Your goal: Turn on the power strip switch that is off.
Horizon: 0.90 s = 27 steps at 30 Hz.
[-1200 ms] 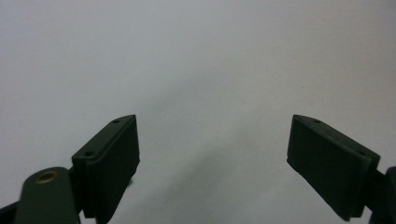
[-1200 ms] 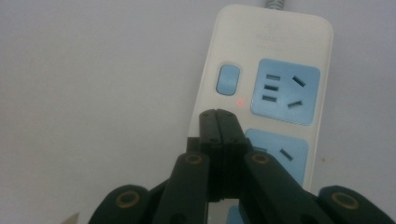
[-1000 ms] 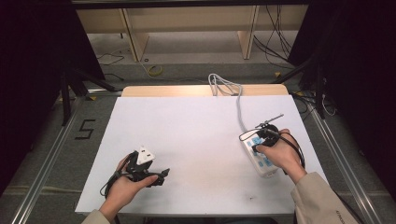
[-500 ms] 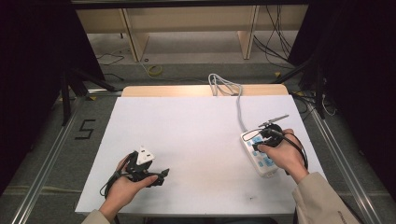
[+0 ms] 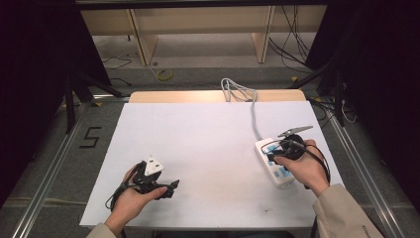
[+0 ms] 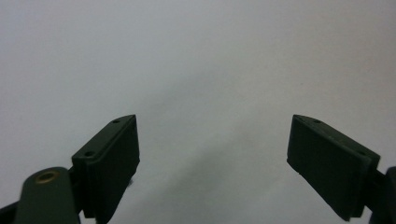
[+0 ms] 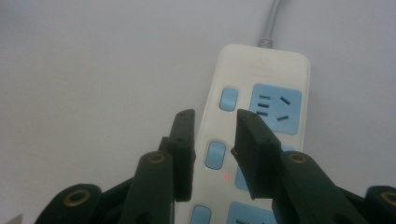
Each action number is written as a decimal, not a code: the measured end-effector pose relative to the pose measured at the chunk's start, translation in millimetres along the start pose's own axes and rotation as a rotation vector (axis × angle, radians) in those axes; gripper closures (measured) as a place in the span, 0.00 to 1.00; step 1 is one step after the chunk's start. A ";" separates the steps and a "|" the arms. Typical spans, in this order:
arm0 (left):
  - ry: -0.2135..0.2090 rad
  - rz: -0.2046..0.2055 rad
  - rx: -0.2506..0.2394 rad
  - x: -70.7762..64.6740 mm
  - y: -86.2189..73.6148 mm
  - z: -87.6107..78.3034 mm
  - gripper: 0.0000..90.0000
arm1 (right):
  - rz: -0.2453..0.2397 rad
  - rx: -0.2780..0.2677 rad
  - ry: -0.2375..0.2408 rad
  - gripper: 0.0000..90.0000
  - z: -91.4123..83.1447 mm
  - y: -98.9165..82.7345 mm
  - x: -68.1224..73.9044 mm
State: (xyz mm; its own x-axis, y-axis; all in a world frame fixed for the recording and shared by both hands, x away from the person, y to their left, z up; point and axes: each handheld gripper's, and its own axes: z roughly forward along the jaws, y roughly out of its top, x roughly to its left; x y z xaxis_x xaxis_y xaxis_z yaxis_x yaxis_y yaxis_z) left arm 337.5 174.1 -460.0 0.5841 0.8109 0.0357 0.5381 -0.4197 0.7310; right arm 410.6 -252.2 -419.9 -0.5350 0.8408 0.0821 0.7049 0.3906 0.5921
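while the right claw (image 7: 212,140) hangs over the near half of the white power strip (image 7: 261,74), its jaws have just been opening and now stand a narrow way apart, astride one of the small blue switches (image 7: 215,155) without pressing on it. a tiny red light (image 7: 227,177) glows on the strip just beside that switch, so my guess is that the switch has been pressed and the claw is letting go; the pictures alone cannot settle whether the strip is on. the strip lies flat at the right edge of the bench (image 5: 198,144), its grey cord (image 5: 255,116) running off toward the far edge. the left claw (image 6: 212,158) stands wide with nothing between its jaws, over bare bench at the near left. in the high view the right hand (image 5: 302,166) covers much of the strip, so the switch is hidden there. in the right gripper view the strip's near end is cut off by the frame and the jaws, and the lower sockets are partly covered.
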 end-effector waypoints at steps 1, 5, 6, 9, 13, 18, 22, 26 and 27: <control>-0.002 -0.001 0.000 -0.2 -0.2 -0.2 0.18 | -0.002 -0.007 0.003 0.74 -0.7 -1.5 0.4; -0.008 -0.004 -0.005 -2.0 -0.5 -1.2 0.18 | -0.005 -0.047 0.017 0.69 -5.3 -6.8 1.0; -0.008 -0.007 -0.008 -2.3 -0.7 -1.3 0.18 | -0.009 -0.060 0.017 0.68 -6.9 -8.0 1.2; -0.012 -0.003 -0.001 -2.6 -1.0 -2.6 0.18 | -0.018 -0.092 0.022 0.65 -11.6 -11.4 2.3; -0.022 -0.003 -0.001 -4.7 -1.5 -4.0 0.18 | -0.046 -0.138 0.033 0.60 -16.4 -16.7 5.0; -0.032 0.002 -0.001 -8.5 -1.6 -5.4 0.18 | -0.076 -0.176 0.052 0.53 -20.0 -25.3 10.3; -0.037 0.006 -0.001 -11.0 -1.8 -6.4 0.18 | -0.092 -0.197 0.077 0.48 -21.6 -32.7 13.1; -0.041 0.015 0.001 -12.9 -2.2 -7.7 0.18 | -0.108 -0.229 0.092 0.42 -22.5 -40.6 15.1; -0.043 0.015 0.000 -13.4 -2.2 -7.9 0.18 | -0.116 -0.238 0.094 0.41 -22.6 -42.6 15.3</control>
State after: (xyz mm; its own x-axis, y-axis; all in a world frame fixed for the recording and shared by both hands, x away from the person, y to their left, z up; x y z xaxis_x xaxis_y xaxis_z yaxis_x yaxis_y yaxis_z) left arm 323.7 167.4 -456.7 0.6176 0.7863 0.0178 0.5291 -0.4321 0.7303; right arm 361.9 -264.5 -425.8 -0.6544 0.7528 0.0708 0.5132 0.3735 0.7727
